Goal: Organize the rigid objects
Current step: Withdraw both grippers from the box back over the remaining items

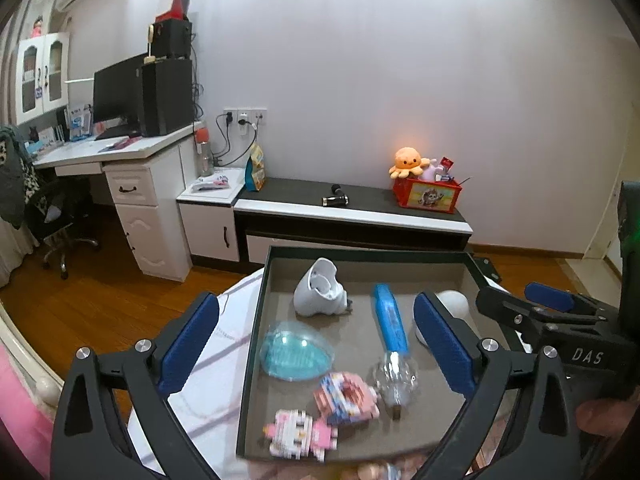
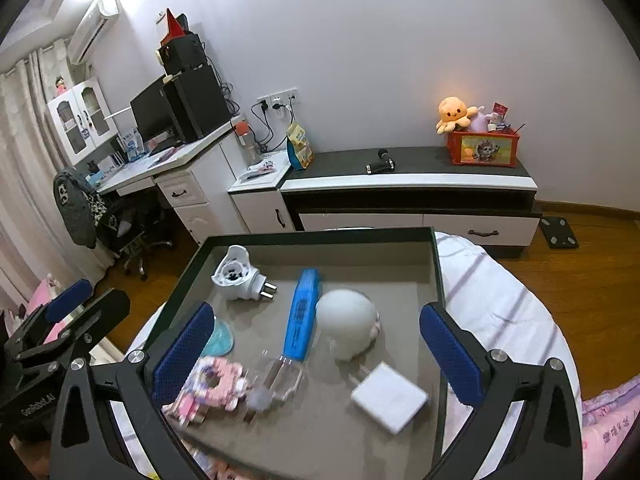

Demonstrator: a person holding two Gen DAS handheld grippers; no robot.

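Note:
A dark-rimmed tray (image 1: 360, 253) (image 2: 320, 236) with a grey floor rests on a round white-clothed table (image 2: 500, 304). In it lie a white plug-in device (image 1: 320, 292) (image 2: 236, 276), a blue stick (image 1: 390, 320) (image 2: 302, 312), a clear bulb (image 1: 396, 380), a turquoise egg capsule (image 1: 294, 354), two pink block figures (image 1: 346, 398), a white rounded object (image 2: 346, 320) and a flat white square adapter (image 2: 390, 396). My left gripper (image 1: 316, 300) hovers open over the tray's left half, holding nothing. My right gripper (image 2: 318, 312) hovers open over the right half, also holding nothing.
Beyond the table stands a low black-and-white cabinet (image 2: 408, 180) with a red toy box (image 2: 482, 148) and an orange plush octopus (image 2: 454, 114). A desk with a monitor (image 1: 120, 92) and an office chair (image 1: 60, 220) is at the left. Wooden floor surrounds the table; pink bedding (image 2: 612, 432) lies at the lower right.

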